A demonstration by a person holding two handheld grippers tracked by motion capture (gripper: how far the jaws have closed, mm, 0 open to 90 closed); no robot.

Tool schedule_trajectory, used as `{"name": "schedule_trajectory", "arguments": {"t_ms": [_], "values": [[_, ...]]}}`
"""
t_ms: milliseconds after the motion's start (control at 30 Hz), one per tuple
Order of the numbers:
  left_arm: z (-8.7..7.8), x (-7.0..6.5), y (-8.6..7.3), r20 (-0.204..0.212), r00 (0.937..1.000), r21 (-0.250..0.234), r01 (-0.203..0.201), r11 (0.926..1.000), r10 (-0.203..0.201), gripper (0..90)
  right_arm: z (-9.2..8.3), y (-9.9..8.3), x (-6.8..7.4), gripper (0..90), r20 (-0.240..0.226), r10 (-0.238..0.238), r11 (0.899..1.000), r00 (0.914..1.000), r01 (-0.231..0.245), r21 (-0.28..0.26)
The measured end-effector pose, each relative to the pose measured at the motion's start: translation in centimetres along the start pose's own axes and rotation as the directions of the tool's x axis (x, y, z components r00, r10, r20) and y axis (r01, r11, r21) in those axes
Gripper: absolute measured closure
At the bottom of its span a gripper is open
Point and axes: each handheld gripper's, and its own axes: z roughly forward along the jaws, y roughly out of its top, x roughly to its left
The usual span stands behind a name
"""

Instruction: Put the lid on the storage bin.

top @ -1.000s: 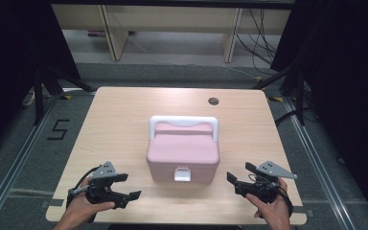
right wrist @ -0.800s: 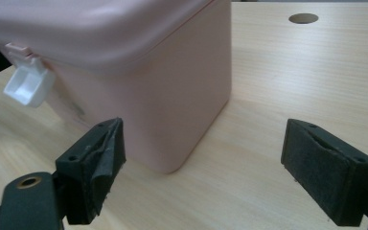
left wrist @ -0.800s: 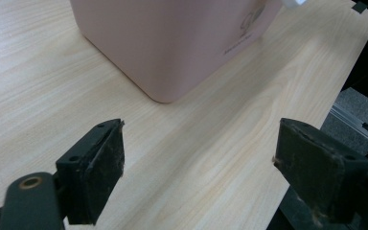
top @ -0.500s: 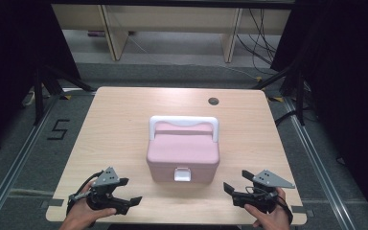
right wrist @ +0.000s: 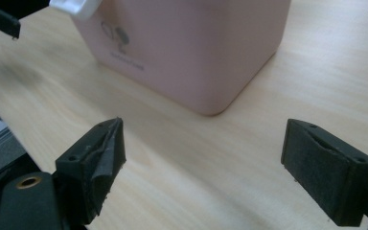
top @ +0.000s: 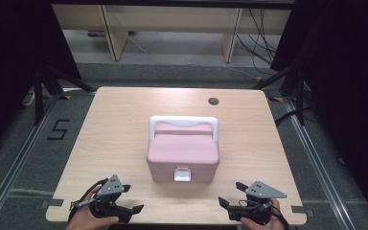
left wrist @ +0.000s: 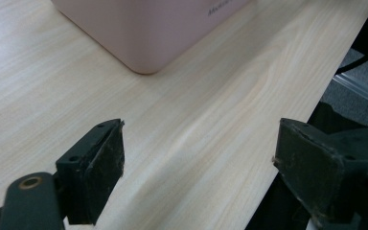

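A pink lidded box with a white handle and a white front latch stands shut at the middle of the wooden table. My left gripper is held low at the near edge, left of the box, open and empty, jaws pointing right. My right gripper mirrors it at the near right, open and empty. In the left gripper view the gripper faces the box's near corner. The right gripper view has its gripper below the box and latch.
A dark round cable hole sits in the table's far right part. Wooden shelving and cables stand beyond the far edge. A "5" mark lies on the floor at left. The near table edge runs right under both hands.
Both grippers have drawn back toward the near edge of the table and lower in view. The box has not moved.
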Motion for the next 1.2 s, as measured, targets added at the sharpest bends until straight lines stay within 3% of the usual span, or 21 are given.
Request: {"name": "schedule_trajectory", "arguments": {"t_ms": [33, 100, 167, 233, 267, 367, 467, 500, 533, 567, 667, 800, 867, 1000, 1200], "values": [[0.0, -0.1, 0.0, -0.003, 1.0, 0.006, -0.002, 1.0, 0.002, 16.8, -0.1, -0.1, 0.4, 16.3, -0.012, 0.034, 0.999, 0.9993, -0.034, 0.026], [0.2, -0.3, -0.2, -0.004, 1.0, 0.005, -0.002, 1.0, 0.002, 16.9, 0.2, -0.4, 0.4, 16.5, -0.021, -0.013, 0.999, 0.9997, 0.014, 0.032], [0.3, -0.5, -0.3, 0.006, 1.0, 0.013, -0.007, 0.9999, 0.007, 16.9, 0.1, -0.5, 0.8, 16.5, -0.029, 0.003, 0.998, 0.9996, -0.001, 0.055], [0.4, -0.7, -0.4, 0.003, 1.0, 0.016, -0.005, 0.9999, 0.005, 17.1, 0.1, -0.7, 1.0, 16.5, -0.026, -0.013, 0.998, 0.9996, 0.015, 0.064], [0.3, -0.6, -0.4, -0.004, 0.9999, 0.02, -0.016, 0.9997, 0.017, 17.0, 0.3, -0.8, 0.8, 16.4, -0.026, -0.044, 0.997, 0.9987, 0.046, 0.059], [0.4, -0.7, -0.6, -0.016, 0.9996, 0.02, -0.024, 0.9995, 0.024, 17.1, 0.5, -1.1, 1.3, 16.5, -0.043, -0.033, 0.994, 0.9985, 0.037, 0.099], [0.6, -1.0, -0.8, -0.015, 0.9992, 0.042, -0.037, 0.9984, 0.038, 17.0, 0.7, -1.3, 1.4, 16.6, -0.039, -0.093, 0.988, 0.9949, 0.097, 0.122], [0.7, -1.3, -0.9, -0.014, 0.9995, 0.034, -0.027, 0.9991, 0.027, 17.0, 0.8, -1.4, 1.4, 16.7, -0.054, -0.099, 0.986, 0.9936, 0.106, 0.131], [0.7, -1.3, -1.0, -0.025, 0.9988, 0.048, -0.04, 0.998, 0.041, 17.0, 0.9, -1.4, 1.6, 16.7, -0.049, -0.092, 0.985, 0.9945, 0.098, 0.139], [0.8, -1.4, -1.1, -0.027, 0.9988, 0.05, -0.04, 0.9979, 0.042, 17.0, 0.9, -1.5, 1.6, 16.8, -0.046, -0.123, 0.982, 0.9913, 0.129, 0.141], [1.2, -1.8, -1.3, -0.011, 0.998, 0.078, -0.062, 0.995, 0.063, 17.1, 1.1, -1.6, 1.7, 17.4, -0.053, -0.139, 0.977, 0.9889, 0.146, 0.154], [1.3, -1.9, -1.3, -0.017, 0.9955, 0.083, -0.091, 0.9924, 0.093, 17.0, 1.2, -1.7, 1.8, 17.4, -0.05, -0.143, 0.975, 0.9885, 0.149, 0.167], [1.3, -1.8, -1.3, -0.019, 0.9963, 0.083, -0.082, 0.9932, 0.084, 17.1, 1.2, -1.7, 2.0, 17.4, -0.051, -0.129, 0.975, 0.9903, 0.136, 0.173], [1.3, -1.8, -1.4, -0.022, 0.9958, 0.086, -0.086, 0.9925, 0.088, 17.0, 1.3, -1.7, 1.7, 17.5, -0.057, -0.169, 0.969, 0.984, 0.176, 0.171], [1.4, -1.7, -1.4, -0.023, 0.9959, 0.091, -0.085, 0.9921, 0.088, 17.1, 1.3, -1.8, 1.5, 18.1, -0.058, -0.168, 0.965, 0.9842, 0.176, 0.196]]}}
